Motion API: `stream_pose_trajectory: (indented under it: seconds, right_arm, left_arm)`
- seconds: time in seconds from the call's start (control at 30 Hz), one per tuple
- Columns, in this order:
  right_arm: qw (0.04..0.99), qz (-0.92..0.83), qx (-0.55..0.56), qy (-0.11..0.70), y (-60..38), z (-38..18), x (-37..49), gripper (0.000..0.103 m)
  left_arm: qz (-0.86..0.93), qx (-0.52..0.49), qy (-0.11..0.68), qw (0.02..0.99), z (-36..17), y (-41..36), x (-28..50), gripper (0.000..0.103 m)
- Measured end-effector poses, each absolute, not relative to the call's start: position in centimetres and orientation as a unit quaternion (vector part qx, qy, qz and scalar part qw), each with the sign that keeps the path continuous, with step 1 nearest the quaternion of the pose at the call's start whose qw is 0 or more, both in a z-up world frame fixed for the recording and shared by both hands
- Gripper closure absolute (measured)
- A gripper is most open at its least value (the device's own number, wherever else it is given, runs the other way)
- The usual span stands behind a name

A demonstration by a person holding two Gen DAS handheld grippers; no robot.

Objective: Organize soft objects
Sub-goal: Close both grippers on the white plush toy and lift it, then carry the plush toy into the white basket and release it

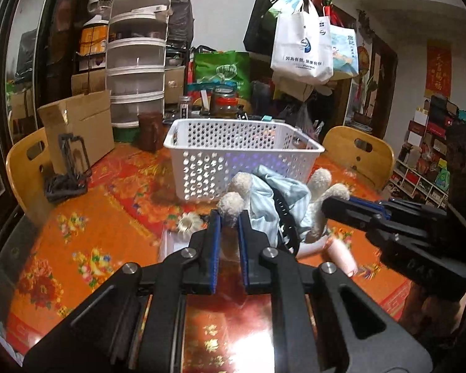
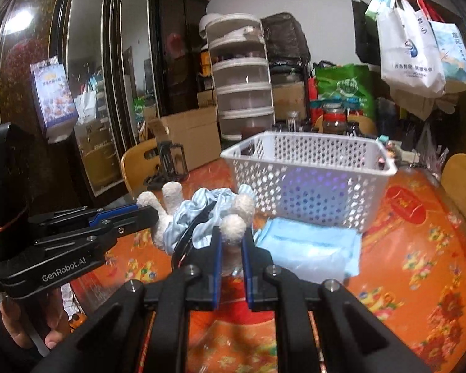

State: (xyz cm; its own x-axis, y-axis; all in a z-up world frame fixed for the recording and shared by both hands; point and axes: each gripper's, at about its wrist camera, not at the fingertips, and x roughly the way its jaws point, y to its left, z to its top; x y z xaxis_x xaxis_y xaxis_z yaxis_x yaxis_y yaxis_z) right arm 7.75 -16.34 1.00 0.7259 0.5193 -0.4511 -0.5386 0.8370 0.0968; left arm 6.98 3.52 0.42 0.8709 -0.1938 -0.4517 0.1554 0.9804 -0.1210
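A white plush toy in light blue striped clothes (image 1: 273, 199) hangs between both grippers above the orange table, in front of a white perforated basket (image 1: 233, 143). My left gripper (image 1: 230, 217) is shut on one fluffy white limb (image 1: 231, 206). My right gripper (image 2: 231, 236) is shut on another white limb (image 2: 233, 227); it also shows in the left wrist view (image 1: 335, 208) at the toy's right side. The left gripper shows in the right wrist view (image 2: 146, 214) at the toy's left. The basket (image 2: 310, 168) stands just behind the toy.
A folded light blue cloth (image 2: 307, 248) lies on the table (image 2: 419, 248) before the basket. A pink roll (image 1: 341, 255) and a small white flower (image 1: 188, 222) lie near the toy. A cardboard box (image 1: 77, 124), jars, a stacked container tower (image 1: 136, 62) and wooden chairs (image 1: 360, 152) surround the table.
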Motion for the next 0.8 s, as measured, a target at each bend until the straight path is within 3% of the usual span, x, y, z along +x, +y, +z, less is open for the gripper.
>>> stream_pose_trajectory:
  seconds: [0.4, 0.6, 0.8]
  right_arm:
    - [0.940, 0.278, -0.024, 0.198, -18.7, 6.0, 9.3, 0.093]
    - [0.942, 0.275, -0.031, 0.190, -18.8, 10.0, 12.9, 0.093]
    - [0.942, 0.251, -0.045, 0.216, -18.3, 11.2, 18.4, 0.093]
  left_arm:
    - [-0.111, -0.031, 0.205, 0.972, 7.2, 0.9, 10.0, 0.093]
    - [-0.109, -0.024, 0.213, 0.971, 11.1, -0.2, 15.8, 0.093]
    - [-0.095, -0.012, 0.252, 0.963, 11.6, -1.4, 24.7, 0.093]
